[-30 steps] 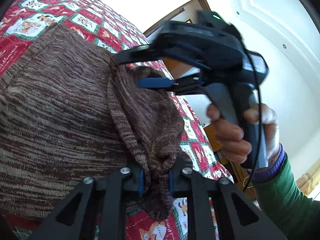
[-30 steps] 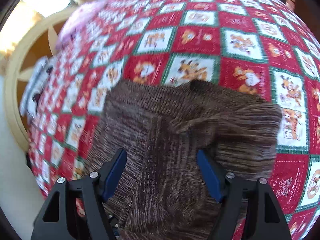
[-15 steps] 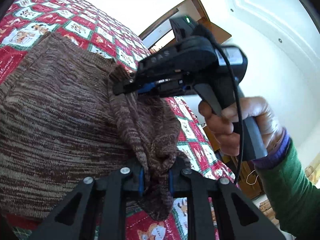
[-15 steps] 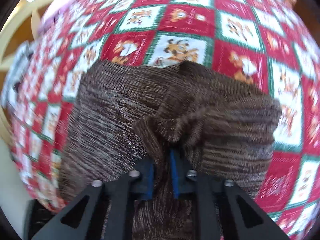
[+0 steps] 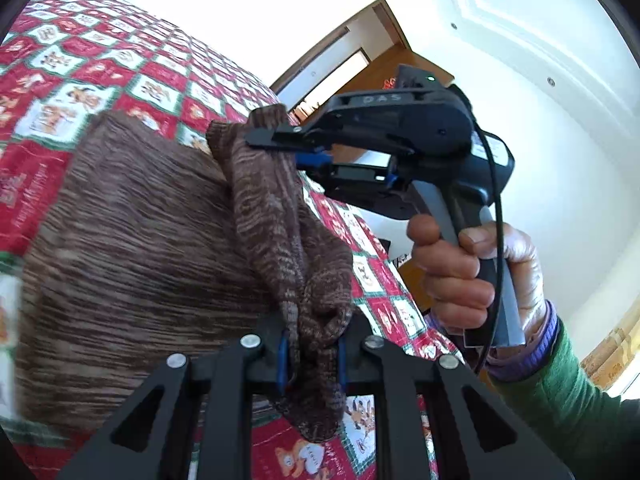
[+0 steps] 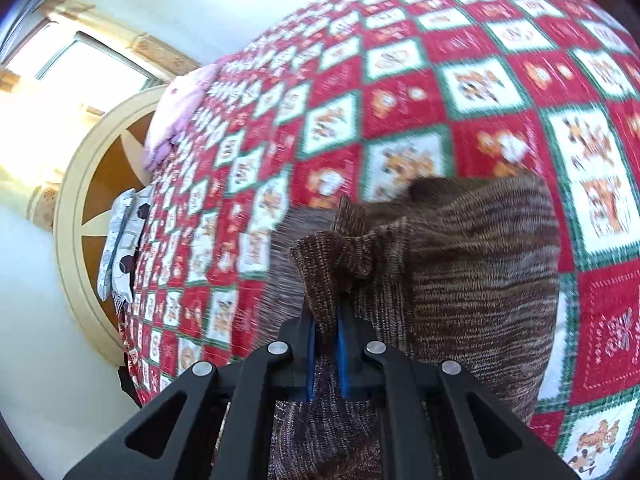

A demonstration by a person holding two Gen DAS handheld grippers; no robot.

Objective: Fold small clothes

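A brown marled knit garment (image 5: 132, 248) lies on the bed and is lifted along one edge. My left gripper (image 5: 311, 354) is shut on a bunched corner of the knit. My right gripper (image 5: 296, 146) shows in the left wrist view, held in a hand, shut on another corner of the same edge farther along. In the right wrist view the right gripper (image 6: 326, 334) clamps a fold of the knit garment (image 6: 480, 264), and the fabric hangs from it over the quilt.
The bed carries a red, green and white patchwork quilt (image 6: 400, 80). A pink pillow (image 6: 180, 108) and a grey patterned cloth (image 6: 120, 240) lie near the round cream headboard (image 6: 76, 184). A wooden doorway (image 5: 360, 40) stands beyond the bed.
My right gripper closed on the knit edge and lifted it up off the quilt. My left gripper kept its hold and rose with it.
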